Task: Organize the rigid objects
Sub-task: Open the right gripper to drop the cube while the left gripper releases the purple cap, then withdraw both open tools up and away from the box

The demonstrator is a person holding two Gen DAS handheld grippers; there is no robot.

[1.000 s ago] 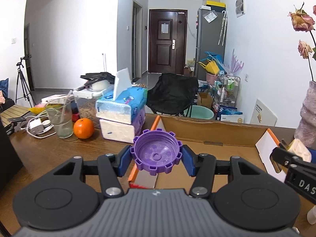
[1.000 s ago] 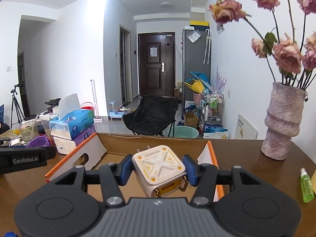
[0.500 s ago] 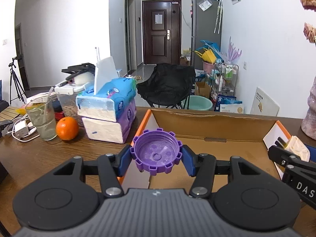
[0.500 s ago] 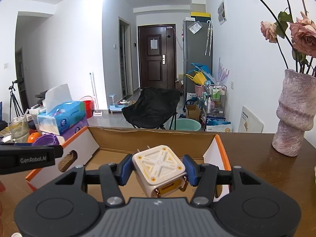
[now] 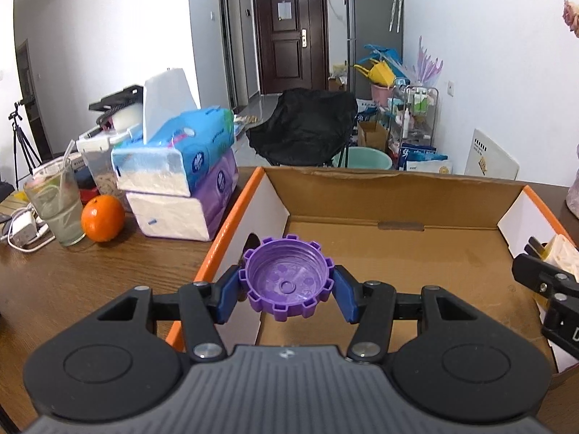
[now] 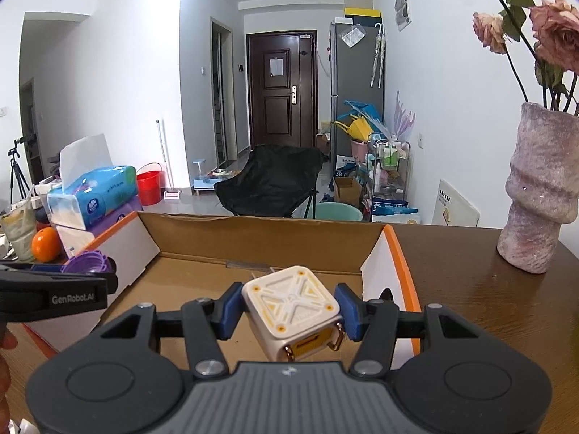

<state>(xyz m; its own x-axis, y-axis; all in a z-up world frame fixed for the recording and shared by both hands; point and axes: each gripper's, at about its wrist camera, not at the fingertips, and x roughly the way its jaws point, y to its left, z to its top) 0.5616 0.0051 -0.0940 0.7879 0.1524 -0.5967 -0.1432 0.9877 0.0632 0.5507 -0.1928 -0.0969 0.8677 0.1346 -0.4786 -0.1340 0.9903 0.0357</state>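
My left gripper (image 5: 287, 291) is shut on a purple ridged bottle cap (image 5: 287, 282), hollow side up, held over the left end of an open cardboard box (image 5: 398, 195). My right gripper (image 6: 291, 313) is shut on a cream and yellow cube-shaped plug adapter (image 6: 293, 307), held over the right part of the same box (image 6: 253, 233). Each gripper shows at the edge of the other's view: the right one (image 5: 542, 275) with the adapter (image 5: 562, 256), the left one (image 6: 54, 289) with the cap (image 6: 87, 260).
Left of the box on the wooden table (image 5: 72, 282) stand stacked tissue packs (image 5: 181, 177), an orange (image 5: 102, 218), a plastic cup with a straw (image 5: 54, 206) and a charger with cable (image 5: 21, 229). A pink vase with dried roses (image 6: 539, 188) stands right of the box.
Both grippers have moved forward and down over the box, which now looks larger and closer. Each still holds its object with the jaws unchanged.
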